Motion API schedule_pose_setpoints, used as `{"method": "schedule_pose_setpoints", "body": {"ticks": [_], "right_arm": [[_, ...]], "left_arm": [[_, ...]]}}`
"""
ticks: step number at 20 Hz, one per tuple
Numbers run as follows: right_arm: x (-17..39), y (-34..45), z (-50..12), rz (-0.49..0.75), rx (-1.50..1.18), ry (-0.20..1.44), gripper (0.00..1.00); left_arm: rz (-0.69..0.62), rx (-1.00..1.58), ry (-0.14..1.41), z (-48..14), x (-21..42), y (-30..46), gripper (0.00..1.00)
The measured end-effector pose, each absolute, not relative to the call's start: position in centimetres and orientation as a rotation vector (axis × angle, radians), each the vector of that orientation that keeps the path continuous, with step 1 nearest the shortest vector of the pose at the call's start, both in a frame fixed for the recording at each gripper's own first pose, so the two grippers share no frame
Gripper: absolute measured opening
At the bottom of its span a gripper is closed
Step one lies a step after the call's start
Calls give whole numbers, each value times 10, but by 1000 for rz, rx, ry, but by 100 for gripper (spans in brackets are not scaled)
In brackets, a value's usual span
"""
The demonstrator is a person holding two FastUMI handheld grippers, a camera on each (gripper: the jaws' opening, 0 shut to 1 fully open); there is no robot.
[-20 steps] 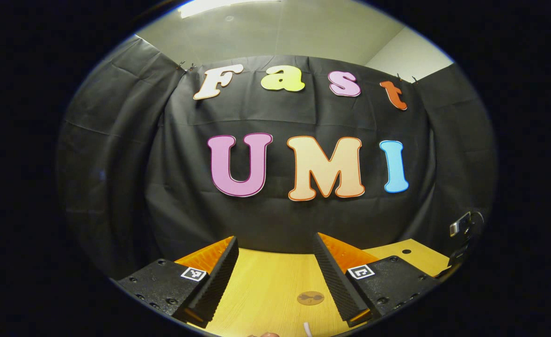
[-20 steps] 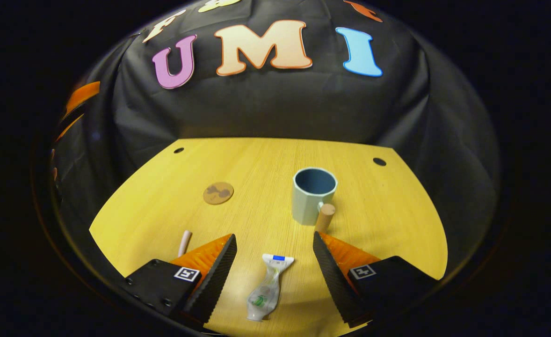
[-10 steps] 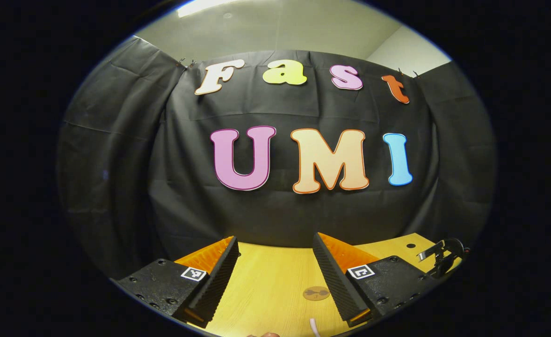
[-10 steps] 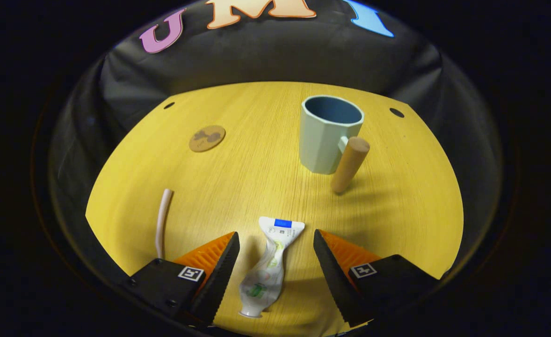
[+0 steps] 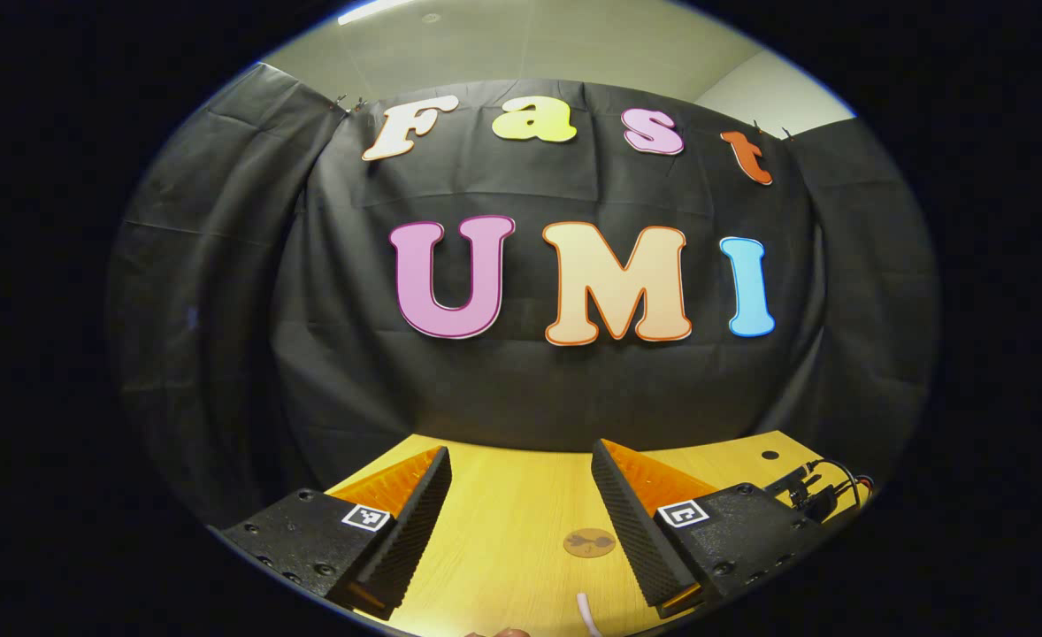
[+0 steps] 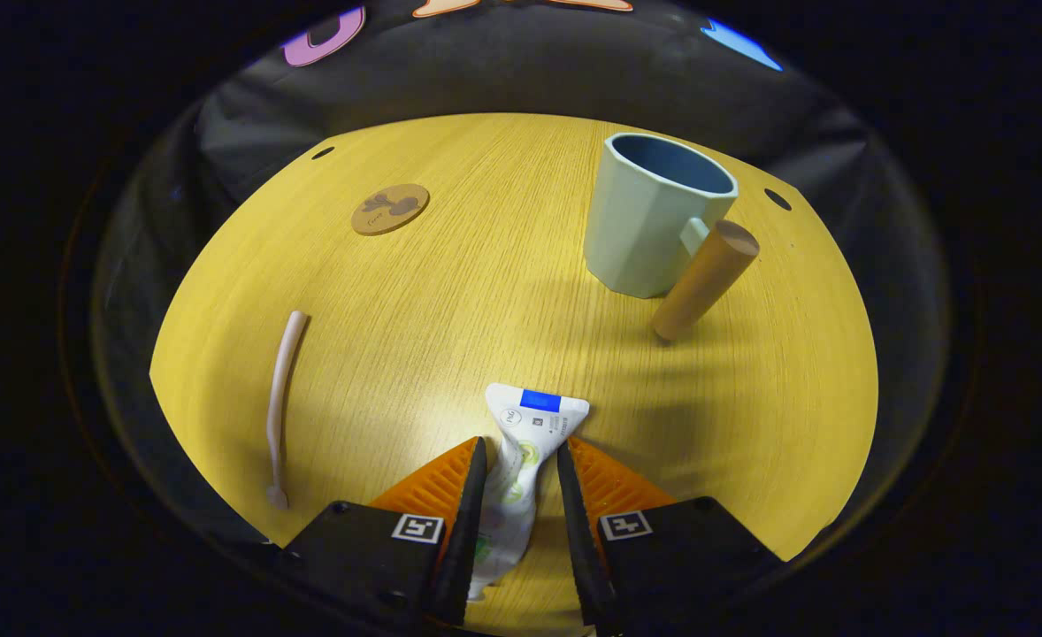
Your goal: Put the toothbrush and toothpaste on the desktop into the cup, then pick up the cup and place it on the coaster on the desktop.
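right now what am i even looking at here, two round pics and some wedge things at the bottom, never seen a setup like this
A person holds a two-finger claw in each hand; a fisheye camera rides on each, looking along its fingers, the wedges at the bottom.

The left gripper view has the left claw open over the desk, facing the booth wall, with the coaster between its fingers.

The right gripper view looks down on the desk. The right claw has its fingers close on both sides of the toothpaste, which lies flat; whether they press it I cannot tell. Farther off stand the cup with its handle, the toothbrush and the coaster.
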State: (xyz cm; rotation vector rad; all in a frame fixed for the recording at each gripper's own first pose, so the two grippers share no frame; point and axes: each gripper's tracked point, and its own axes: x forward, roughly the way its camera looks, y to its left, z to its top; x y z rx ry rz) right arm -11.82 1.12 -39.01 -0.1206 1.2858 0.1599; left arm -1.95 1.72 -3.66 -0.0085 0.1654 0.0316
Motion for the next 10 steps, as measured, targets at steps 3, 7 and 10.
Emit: {"method": "schedule_pose_setpoints", "body": {"ticks": [3,7,10], "right_arm": [[-123,16,-391,202,-151,1293,22],[-126,17,-390,222,-145,1282,17],[-131,17,-388,225,-138,1277,17]], "left_arm": [[2,-23,218,-47,-25,9,94],[-39,-33,339,-71,-39,0,94],[-80,-80,461,-92,-55,-14,94]]}}
